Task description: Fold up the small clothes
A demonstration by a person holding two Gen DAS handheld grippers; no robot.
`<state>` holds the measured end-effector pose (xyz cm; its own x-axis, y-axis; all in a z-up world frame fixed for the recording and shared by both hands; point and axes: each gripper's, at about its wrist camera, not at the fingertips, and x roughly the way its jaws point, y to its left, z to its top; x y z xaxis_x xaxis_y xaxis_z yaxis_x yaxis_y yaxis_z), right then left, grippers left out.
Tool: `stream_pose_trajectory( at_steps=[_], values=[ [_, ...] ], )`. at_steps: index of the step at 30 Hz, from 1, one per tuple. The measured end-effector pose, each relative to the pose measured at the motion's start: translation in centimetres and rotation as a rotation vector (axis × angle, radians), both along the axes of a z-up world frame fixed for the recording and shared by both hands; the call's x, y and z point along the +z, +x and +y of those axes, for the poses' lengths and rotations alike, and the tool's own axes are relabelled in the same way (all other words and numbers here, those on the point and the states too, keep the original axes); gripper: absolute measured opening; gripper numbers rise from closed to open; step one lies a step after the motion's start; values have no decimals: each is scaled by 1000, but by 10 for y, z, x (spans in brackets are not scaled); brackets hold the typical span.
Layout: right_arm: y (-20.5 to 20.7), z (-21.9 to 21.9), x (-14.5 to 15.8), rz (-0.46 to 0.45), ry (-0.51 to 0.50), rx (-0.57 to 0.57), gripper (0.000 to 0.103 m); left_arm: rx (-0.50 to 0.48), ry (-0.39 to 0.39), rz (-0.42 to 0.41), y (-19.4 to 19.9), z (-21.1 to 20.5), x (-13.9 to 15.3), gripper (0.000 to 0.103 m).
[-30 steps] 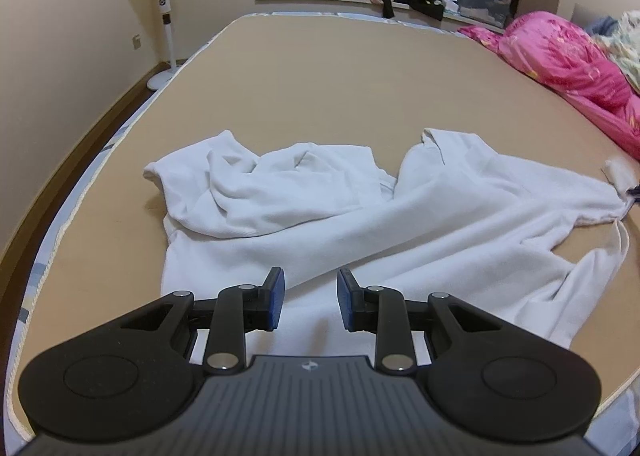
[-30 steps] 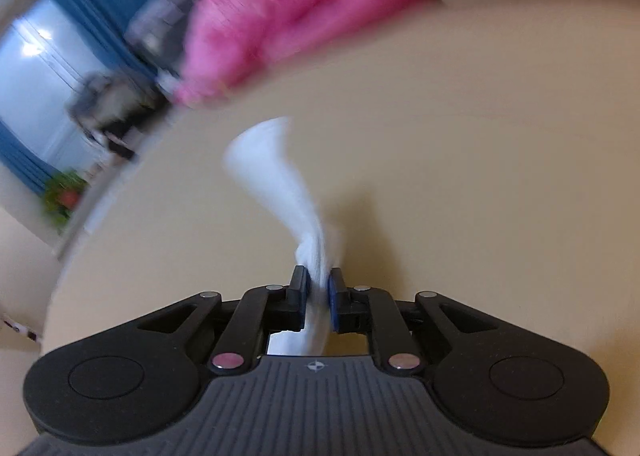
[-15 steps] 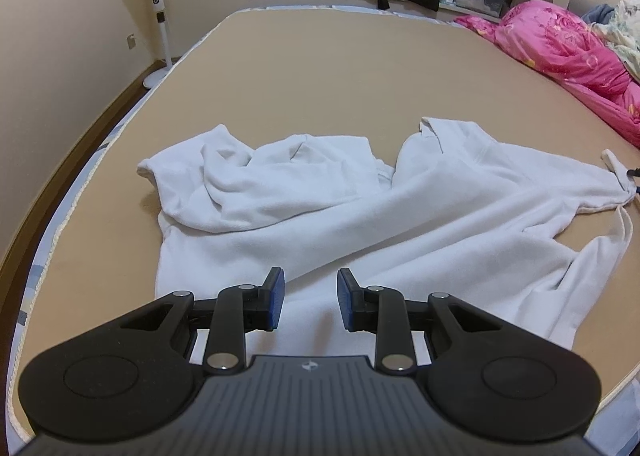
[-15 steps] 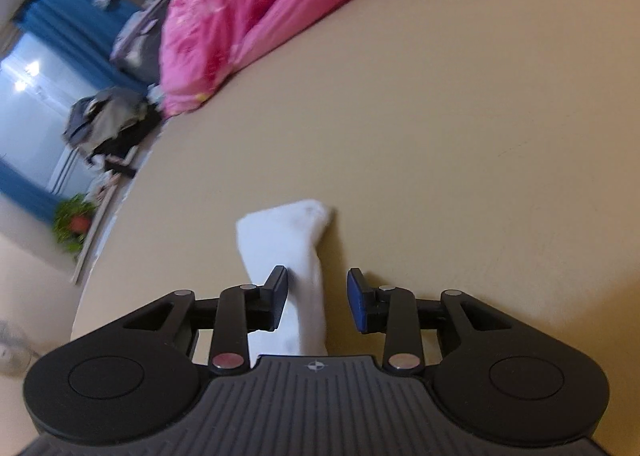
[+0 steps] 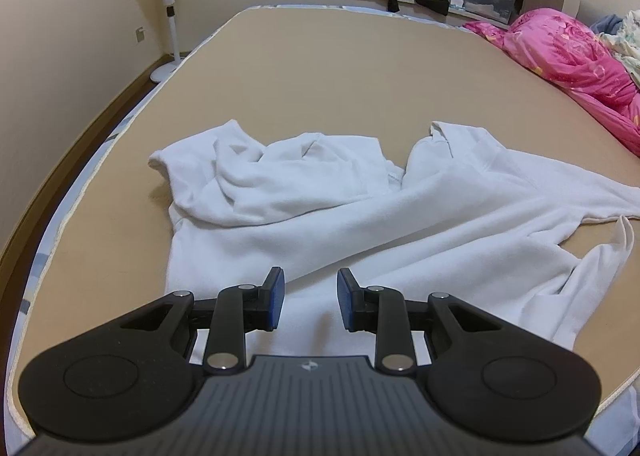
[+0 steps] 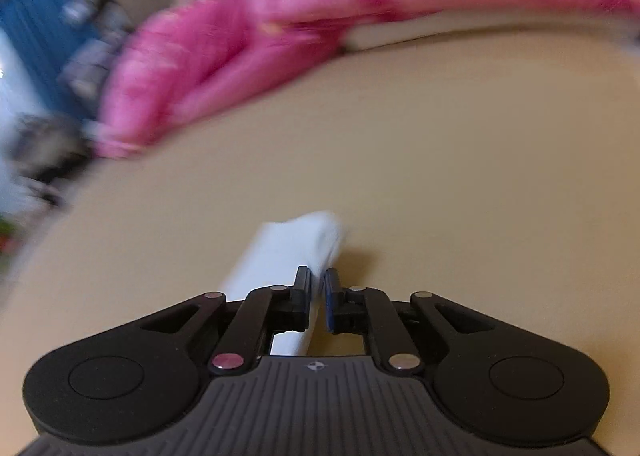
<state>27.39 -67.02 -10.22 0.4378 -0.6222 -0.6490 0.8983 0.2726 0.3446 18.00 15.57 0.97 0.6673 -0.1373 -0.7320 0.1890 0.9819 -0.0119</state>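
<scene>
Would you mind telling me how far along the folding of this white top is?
Done: nothing folded yet; the white top lies crumpled and spread on the bed. In hand: the right gripper, whose jaws have just been closing, appears to pinch the sleeve end; the left gripper hovers open over the hem. Left: flatten it, fold the sleeves in, fold the body.
</scene>
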Motion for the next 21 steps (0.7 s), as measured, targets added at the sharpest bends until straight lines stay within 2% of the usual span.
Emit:
stream_pose_trajectory(
  at_steps=[1, 2, 4, 6, 7, 9, 10, 12, 13, 14, 16, 19, 20, 21],
  values=[
    [0, 4, 10, 1, -21, -7, 9, 5, 0, 1, -1, 2, 0, 32],
    [3, 13, 26, -22, -53, 37, 10, 12, 0, 2, -2, 4, 0, 32],
    [9, 42, 54, -80, -123, 202, 14, 28, -1, -2, -5, 8, 1, 32],
    [21, 83, 81, -145, -142, 431, 26, 42, -9, -7, -11, 14, 3, 32],
    [25, 105, 90, -179, -109, 554, 31, 45, -11, -7, -15, 16, 4, 32],
    [29, 146, 98, -231, -5, 786, 47, 49, 2, 0, -24, 20, 3, 32],
    [32, 166, 98, -246, 59, 896, 50, 47, 13, 5, -28, 21, 2, 32],
    [42, 206, 90, -218, 216, 1106, 60, 39, 44, 14, -40, 24, 0, 32],
    [44, 223, 82, -179, 273, 1168, 61, 38, 54, 19, -46, 26, -1, 34],
    [48, 238, 75, -116, 301, 1196, 63, 46, 53, 30, -52, 29, -2, 36],
    [54, 261, 60, 27, 289, 1190, 63, 77, 28, 71, -64, 37, -9, 45],
    [62, 271, 42, 136, 310, 1176, 62, 122, -6, 128, -83, 48, -20, 48],
    [54, 275, 37, 139, 314, 1170, 56, 140, -21, 148, -89, 52, -25, 48],
    [51, 275, 37, 130, 316, 1163, 37, 157, -39, 173, -95, 56, -30, 48]
  ],
)
